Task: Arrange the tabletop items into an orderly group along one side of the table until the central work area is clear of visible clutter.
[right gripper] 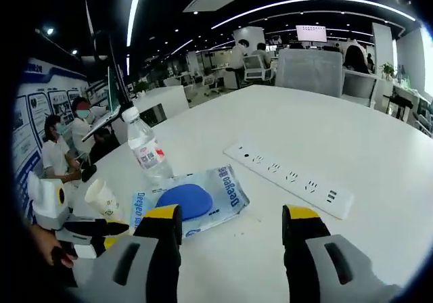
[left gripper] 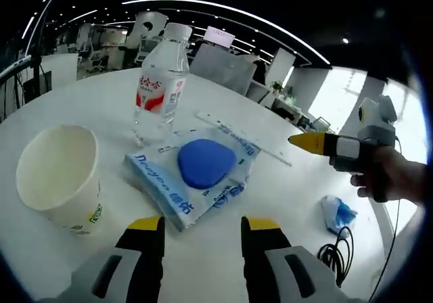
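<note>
A blue-and-white soft packet [left gripper: 177, 189] lies flat on the white table [left gripper: 284, 201], with a round blue pad [left gripper: 205, 162] on top of it. Just behind it stands a clear water bottle [left gripper: 161, 83] with a red-and-white label. To its left is a white paper cup [left gripper: 57, 174], upright and empty. My left gripper [left gripper: 203, 225] hovers open just in front of the packet. The right gripper [left gripper: 306, 141] comes in from the right, held by a hand. In the right gripper view my right gripper [right gripper: 231, 215] is open, near the packet [right gripper: 226, 193] and the bottle [right gripper: 145, 151].
A long white power strip [right gripper: 291, 178] lies behind the packet. A small blue-and-white wrapper [left gripper: 336, 213] and a black cable [left gripper: 335, 255] sit near the table's right edge. Office chairs [right gripper: 308, 70] stand along the far edge. People sit at a desk [right gripper: 57, 154] beyond the table.
</note>
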A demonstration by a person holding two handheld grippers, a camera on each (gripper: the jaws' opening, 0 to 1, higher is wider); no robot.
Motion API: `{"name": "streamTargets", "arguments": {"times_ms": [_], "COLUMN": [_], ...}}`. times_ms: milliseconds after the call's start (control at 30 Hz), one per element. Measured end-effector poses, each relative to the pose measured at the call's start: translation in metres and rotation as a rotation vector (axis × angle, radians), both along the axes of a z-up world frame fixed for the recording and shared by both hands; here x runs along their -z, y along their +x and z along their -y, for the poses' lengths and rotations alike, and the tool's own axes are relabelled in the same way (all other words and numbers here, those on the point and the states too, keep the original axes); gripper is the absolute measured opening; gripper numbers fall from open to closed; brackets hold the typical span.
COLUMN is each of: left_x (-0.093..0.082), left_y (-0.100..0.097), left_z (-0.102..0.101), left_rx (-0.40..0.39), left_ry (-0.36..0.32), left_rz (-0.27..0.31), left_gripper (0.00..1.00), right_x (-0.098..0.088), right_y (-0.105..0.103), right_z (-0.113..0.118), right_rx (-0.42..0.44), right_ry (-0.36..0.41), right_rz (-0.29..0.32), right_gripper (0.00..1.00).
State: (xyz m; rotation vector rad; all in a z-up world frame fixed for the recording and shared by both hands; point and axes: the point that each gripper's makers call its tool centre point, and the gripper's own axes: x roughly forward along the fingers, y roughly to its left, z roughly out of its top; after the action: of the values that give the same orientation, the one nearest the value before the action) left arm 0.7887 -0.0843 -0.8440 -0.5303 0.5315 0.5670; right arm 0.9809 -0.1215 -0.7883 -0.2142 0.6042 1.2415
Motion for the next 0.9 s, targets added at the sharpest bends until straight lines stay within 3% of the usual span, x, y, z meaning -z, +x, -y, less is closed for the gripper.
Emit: {"name": "streamTargets", "arguments": {"times_ms": [133,200,667,900], "left_x": [0.006,0.01,0.02,0.021], "left_y": [-0.001,-0.001,-0.007,-0.001], "left_z": [-0.008,-0.01,-0.016,-0.016], "left_rx": [-0.037,-0.037,-0.059,-0.064], "left_ry": [-0.016,-0.013,-0.044,-0.068], "left_rz": [-0.005,-0.014,-0.046,-0.023], "left_gripper": [0.37,0.36,0.23,0.21], "right_x": [0.012,0.013,0.052,0.065], "right_y": [0.005,0.01,0.009,0.006], "right_z": [-0.011,-0.014,-0.043,-0.046], "right_rx": [0.001,0.005,-0.024,-0.021], "right_ry": [-0.014,-0.03,-0.058,-0.056], "right_rz": [-0.007,0.04,-0.015,-0.067], "right_gripper": [0.48,0.43,0.32,0.23]}}
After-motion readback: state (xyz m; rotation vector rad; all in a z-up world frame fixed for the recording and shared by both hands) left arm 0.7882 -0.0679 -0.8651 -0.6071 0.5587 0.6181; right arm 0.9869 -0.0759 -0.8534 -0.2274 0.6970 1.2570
